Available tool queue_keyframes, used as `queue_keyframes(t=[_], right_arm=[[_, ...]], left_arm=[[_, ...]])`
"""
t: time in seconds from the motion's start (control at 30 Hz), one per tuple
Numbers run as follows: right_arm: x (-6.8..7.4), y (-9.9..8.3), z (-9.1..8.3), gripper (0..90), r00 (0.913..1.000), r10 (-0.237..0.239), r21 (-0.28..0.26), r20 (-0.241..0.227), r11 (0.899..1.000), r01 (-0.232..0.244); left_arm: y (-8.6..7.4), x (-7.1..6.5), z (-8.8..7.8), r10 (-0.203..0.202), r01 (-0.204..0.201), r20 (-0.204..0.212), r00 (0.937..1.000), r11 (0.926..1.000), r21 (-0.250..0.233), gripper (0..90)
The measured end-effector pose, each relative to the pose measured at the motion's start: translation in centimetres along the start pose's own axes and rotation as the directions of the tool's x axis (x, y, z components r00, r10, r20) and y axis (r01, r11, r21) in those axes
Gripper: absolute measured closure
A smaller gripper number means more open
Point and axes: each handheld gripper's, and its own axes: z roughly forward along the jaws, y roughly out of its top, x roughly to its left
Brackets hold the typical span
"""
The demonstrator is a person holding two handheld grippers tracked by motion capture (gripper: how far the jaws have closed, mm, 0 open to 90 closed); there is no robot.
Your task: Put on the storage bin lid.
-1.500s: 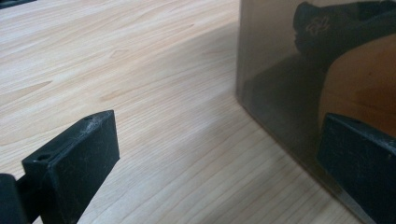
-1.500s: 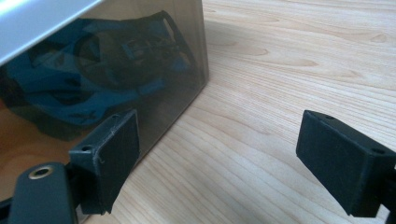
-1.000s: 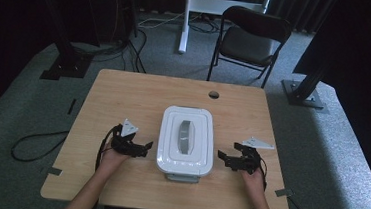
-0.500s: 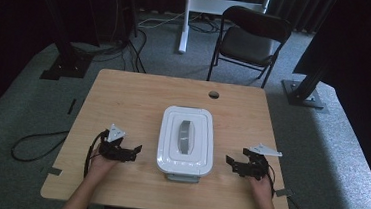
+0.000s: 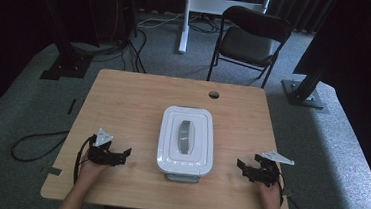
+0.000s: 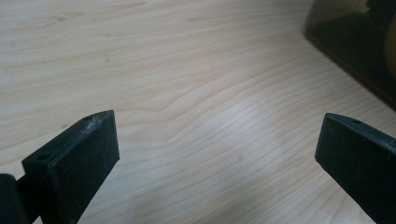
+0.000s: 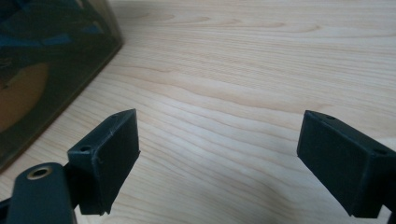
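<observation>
The white rectangular lidded plastic box [image 5: 186, 140] is set mid-counter [image 5: 133, 100], flanked well apart by the left gripper [image 5: 122, 154] and right gripper [image 5: 242, 167], jaws spread wide and empty, apparently for two-sided access.

- High view: dim overall. I get a soft pool of light on the table [image 5: 123, 99]; room behind goes near black at upper left & right of frame.
- White box [image 5: 186, 139] is the brightest thing, centre frame, w/ slight bloom on its lid; detail soft.
- Floor at right edge looks bluish-lit, grainy.
- Left gripper view: wood bright, pale glare patch at centre; my left gripper [image 6: 219, 158] jaws are dark, slightly blurred at bottom corners.
- Right gripper view: even light, wood grain sharp mid-frame; right gripper [image 7: 219, 158] jaws soft-edged; dark, murky box wall w/ reflections at upper left.
</observation>
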Motion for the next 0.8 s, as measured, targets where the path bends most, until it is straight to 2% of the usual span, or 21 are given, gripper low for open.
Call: queue_keyframes(t=[0.03,0.07,0.13,0.17,0.27,0.3,0.37,0.4,0.47,0.53,0.57,0.6,0.63,0.7,0.73,0.8], right_arm=[[0.0,0.0,0.0,12.3,1.0,0.0,0.0,0.0,1.0,0.0],[-0.3,-0.1,-0.3,12.3,0.9993,0.004,-0.007,0.036,1.0,-0.003],[-0.6,-0.1,-0.5,12.3,0.9991,0.019,-0.009,0.038,1.0,-0.019],[-0.7,-0.2,-0.6,12.4,0.9978,0.018,-0.012,0.064,1.0,-0.017],[-1.1,-0.2,-0.9,12.4,0.9972,0.031,-0.015,0.068,0.999,-0.03],[-1.4,-0.2,-1.2,12.4,0.9949,0.04,-0.024,0.093,0.999,-0.038],[-1.6,-0.2,-1.4,12.4,0.9948,0.048,-0.026,0.09,0.999,-0.046],[-1.6,-0.2,-1.5,12.4,0.993,0.046,-0.022,0.109,0.999,-0.044],[-1.8,-0.3,-1.7,12.4,0.9911,0.048,-0.024,0.124,0.999,-0.045],[-1.9,-0.4,-1.8,12.4,0.9893,0.052,-0.022,0.136,0.999,-0.05],[-1.9,-0.6,-1.8,12.4,0.9873,0.053,-0.023,0.15,0.998,-0.05],[-2.0,-0.6,-1.8,12.4,0.9855,0.051,-0.018,0.162,0.999,-0.049],[-2.1,-0.7,-1.8,12.4,0.9814,0.058,-0.016,0.183,0.998,-0.056],[-2.4,-0.8,-1.8,12.4,0.9802,0.08,-0.018,0.181,0.997,-0.078],[-2.5,-0.9,-1.7,12.4,0.9761,0.093,-0.009,0.197,0.996,-0.093],[-2.8,-1.1,-1.6,12.4,0.97,0.12,0.006,0.211,0.992,-0.124]], left_arm=[[0.0,0.0,0.0,0.0,0.0,0.0,1.0,1.0,0.0,0.2],[-0.2,0.4,-0.3,-0.008,0.008,-0.014,0.9999,1.0,0.003,0.2],[-0.3,0.6,-0.4,-0.012,0.012,-0.019,0.9997,0.9999,0.0,0.2],[-0.4,0.8,-0.5,-0.017,0.017,-0.023,0.9996,0.9999,0.003,0.2],[-0.9,1.5,-1.0,-0.03,0.03,-0.035,0.9989,0.9995,0.005,0.2],[-1.3,2.0,-1.2,-0.044,0.045,-0.058,0.9973,0.9988,0.018,0.2],[-1.7,2.5,-1.4,-0.058,0.061,-0.08,0.9951,0.9974,0.038,0.2],[-1.9,2.9,-1.6,-0.077,0.082,-0.094,0.9926,0.9955,0.048,0.2],[-2.2,3.5,-1.8,-0.104,0.111,-0.107,0.9888,0.9916,0.066,0.2],[-2.4,3.7,-1.9,-0.112,0.12,-0.113,0.9872,0.9904,0.068,0.2],[-2.7,4.2,-2.2,-0.141,0.154,-0.15,0.9786,0.9849,0.08,0.2],[-2.8,4.5,-2.4,-0.154,0.169,-0.167,0.9738,0.9823,0.081,0.2],[-2.9,4.6,-2.5,-0.162,0.181,-0.182,0.9698,0.9795,0.089,0.2],[-3.1,4.9,-2.8,-0.178,0.202,-0.221,0.959,0.9749,0.093,0.2],[-3.2,5.1,-2.9,-0.177,0.209,-0.244,0.9534,0.9715,0.111,0.2],[-3.5,5.3,-3.0,-0.186,0.224,-0.272,0.9442,0.9677,0.116,0.2]])
